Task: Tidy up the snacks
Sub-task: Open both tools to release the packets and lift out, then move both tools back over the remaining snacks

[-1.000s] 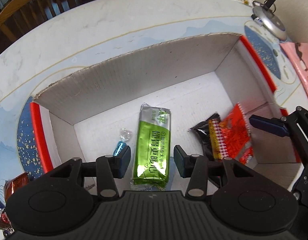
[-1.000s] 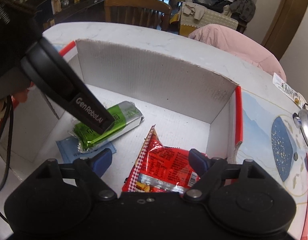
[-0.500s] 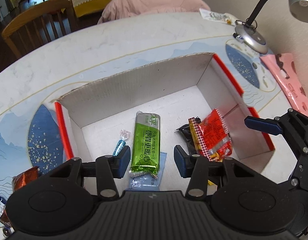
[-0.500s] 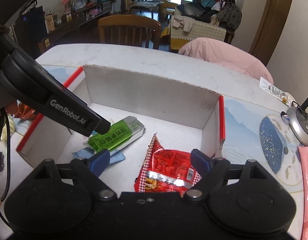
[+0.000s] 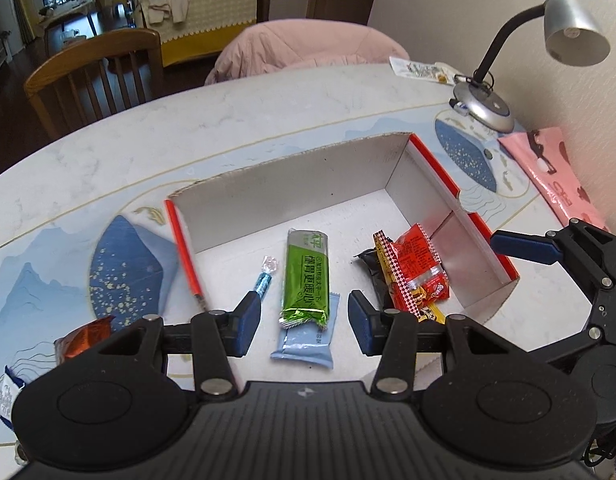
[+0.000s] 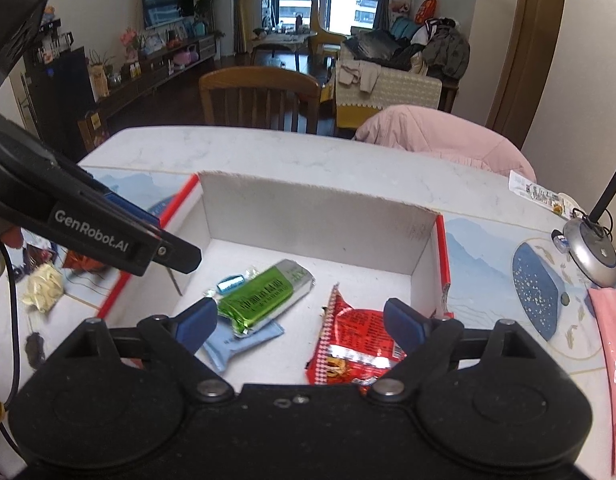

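An open cardboard box (image 5: 292,176) with red rims sits on the table. On its floor lie a green bar (image 5: 306,276), a light blue packet (image 5: 306,344) under the bar's near end, a small blue wrapped candy (image 5: 264,280), and a red snack packet (image 5: 418,268) on top of a black packet (image 5: 370,264). My left gripper (image 5: 304,320) hangs open high above the green bar, holding nothing. My right gripper (image 6: 300,320) is above the box's near right part, its jaws opening. The red snack packet (image 6: 356,336) lies loose on the floor below it.
A desk lamp's base (image 5: 484,106) and a pink packet (image 5: 548,168) sit right of the box. An orange snack (image 5: 84,338) and a crumpled cream wrapper (image 6: 42,286) lie on the table to its left. A wooden chair (image 5: 96,76) stands beyond the far edge.
Both grippers have risen and drawn back from the box, so more of the table shows. The right jaws have spread wider. The red packet has settled flat on the black one.
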`<state>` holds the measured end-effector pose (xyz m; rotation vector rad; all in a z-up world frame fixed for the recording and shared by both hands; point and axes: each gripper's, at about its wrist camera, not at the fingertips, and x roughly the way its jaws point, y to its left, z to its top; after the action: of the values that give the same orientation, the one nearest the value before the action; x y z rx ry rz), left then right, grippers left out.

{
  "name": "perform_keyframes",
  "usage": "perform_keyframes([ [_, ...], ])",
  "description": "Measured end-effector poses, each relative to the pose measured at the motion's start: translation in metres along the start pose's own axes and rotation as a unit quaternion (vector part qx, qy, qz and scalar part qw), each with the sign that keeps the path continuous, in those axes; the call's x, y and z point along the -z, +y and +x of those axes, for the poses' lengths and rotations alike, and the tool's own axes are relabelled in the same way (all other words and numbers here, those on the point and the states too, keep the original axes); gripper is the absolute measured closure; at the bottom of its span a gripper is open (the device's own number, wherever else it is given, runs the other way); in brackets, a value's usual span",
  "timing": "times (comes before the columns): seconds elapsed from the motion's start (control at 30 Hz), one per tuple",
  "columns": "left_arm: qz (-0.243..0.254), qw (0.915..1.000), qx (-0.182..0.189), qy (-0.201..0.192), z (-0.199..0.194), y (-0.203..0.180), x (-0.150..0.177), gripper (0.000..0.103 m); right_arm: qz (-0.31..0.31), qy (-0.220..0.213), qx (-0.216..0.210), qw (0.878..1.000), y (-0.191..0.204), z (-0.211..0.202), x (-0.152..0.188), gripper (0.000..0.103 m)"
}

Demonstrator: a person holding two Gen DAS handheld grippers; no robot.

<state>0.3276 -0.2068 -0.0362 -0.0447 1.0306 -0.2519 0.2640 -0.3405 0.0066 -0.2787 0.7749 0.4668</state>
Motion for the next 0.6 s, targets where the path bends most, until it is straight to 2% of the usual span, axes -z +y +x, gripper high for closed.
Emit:
perform_keyframes([
  [0.23, 0.0, 0.9995, 0.01, -0.03, -0.034, 0.014, 0.019, 0.056, 0.02, -0.017, -0.008, 1.0, 0.018, -0.015, -0.001, 0.013],
  [0.37, -0.002, 0.9987, 0.013, -0.049, -0.054, 0.026, 0.034, 0.05, 0.032, -0.03, -0.02, 0.999, 0.033, -0.025, 0.001, 0.013],
  [0.6, -0.006, 0.9975, 0.011, -0.07, -0.082, 0.051, 0.059, 0.05, 0.04, -0.047, -0.033, 0.998, 0.067, -0.035, 0.0, 0.011],
])
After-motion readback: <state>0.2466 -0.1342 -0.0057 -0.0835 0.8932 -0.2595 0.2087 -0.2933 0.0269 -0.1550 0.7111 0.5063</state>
